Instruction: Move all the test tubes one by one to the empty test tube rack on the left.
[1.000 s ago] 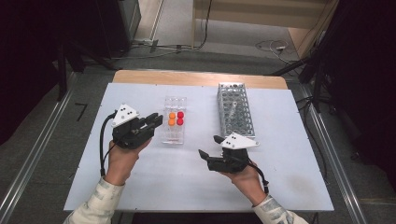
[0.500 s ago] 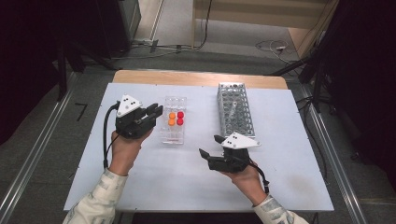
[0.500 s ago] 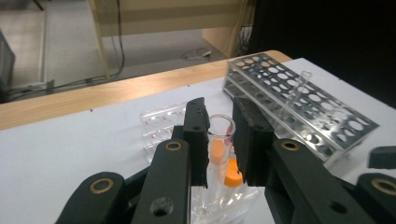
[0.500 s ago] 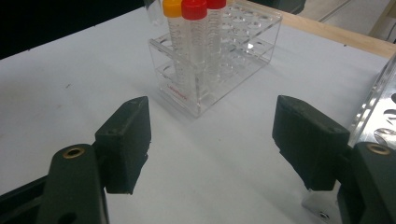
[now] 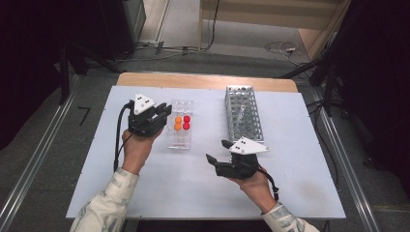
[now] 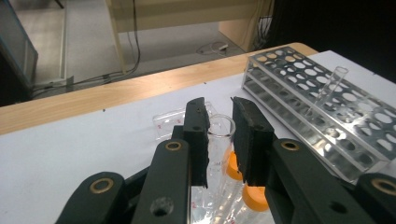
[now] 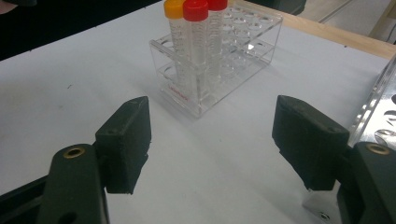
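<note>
Lower centre of the high view: we hold the right gripper (image 5: 218, 151) low over the white table (image 5: 300, 193), jaws spread wide and empty, seemingly waiting its turn. Farther up at centre left, our left gripper (image 6: 219, 135) has narrowed its jaws around an uncapped clear tube (image 6: 220, 140) standing in the clear plastic rack (image 5: 179, 126) beside orange- and red-capped tubes, probably to lift it toward the metal rack (image 5: 243, 113) at upper right.

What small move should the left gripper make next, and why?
Probably lift straight up. The left gripper stands with its jaws around an open glass tube in the clear rack, beside the orange caps; a straight lift should avoid them.
</note>
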`<control>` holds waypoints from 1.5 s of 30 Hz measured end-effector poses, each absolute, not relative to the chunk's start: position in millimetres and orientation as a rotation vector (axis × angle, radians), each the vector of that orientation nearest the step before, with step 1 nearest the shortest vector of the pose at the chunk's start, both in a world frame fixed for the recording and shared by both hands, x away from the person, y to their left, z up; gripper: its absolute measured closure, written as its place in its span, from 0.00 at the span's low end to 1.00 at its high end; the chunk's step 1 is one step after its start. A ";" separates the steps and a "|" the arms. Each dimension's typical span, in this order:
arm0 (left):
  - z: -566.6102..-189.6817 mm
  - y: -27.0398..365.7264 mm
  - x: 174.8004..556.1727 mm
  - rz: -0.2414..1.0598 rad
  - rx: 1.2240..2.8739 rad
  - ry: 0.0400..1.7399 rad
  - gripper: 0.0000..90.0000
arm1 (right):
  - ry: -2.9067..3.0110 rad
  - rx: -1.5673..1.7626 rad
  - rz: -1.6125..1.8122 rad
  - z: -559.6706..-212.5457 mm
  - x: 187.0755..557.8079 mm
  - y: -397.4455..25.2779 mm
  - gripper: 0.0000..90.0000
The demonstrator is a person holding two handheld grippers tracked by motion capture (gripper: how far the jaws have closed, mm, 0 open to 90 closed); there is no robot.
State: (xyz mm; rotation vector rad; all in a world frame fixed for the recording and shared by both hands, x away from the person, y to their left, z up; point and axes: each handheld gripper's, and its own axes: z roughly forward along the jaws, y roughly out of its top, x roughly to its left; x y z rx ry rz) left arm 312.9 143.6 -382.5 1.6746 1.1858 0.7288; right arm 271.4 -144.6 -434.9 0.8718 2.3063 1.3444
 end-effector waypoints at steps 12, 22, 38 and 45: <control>-389.3 138.0 318.5 0.731 1.691 1.190 0.85 | 2.301 0.877 1.347 -433.7 270.8 -145.6 0.30; -406.1 134.0 320.5 0.731 1.719 1.217 0.85 | 2.300 0.878 1.347 -433.6 270.9 -145.9 0.30; -422.2 132.5 322.3 0.705 1.730 1.253 0.80 | 2.303 0.882 1.348 -433.9 271.0 -145.9 0.30; -420.5 133.9 320.7 0.696 1.723 1.261 0.74 | 2.299 0.878 1.349 -433.8 271.2 -146.1 0.30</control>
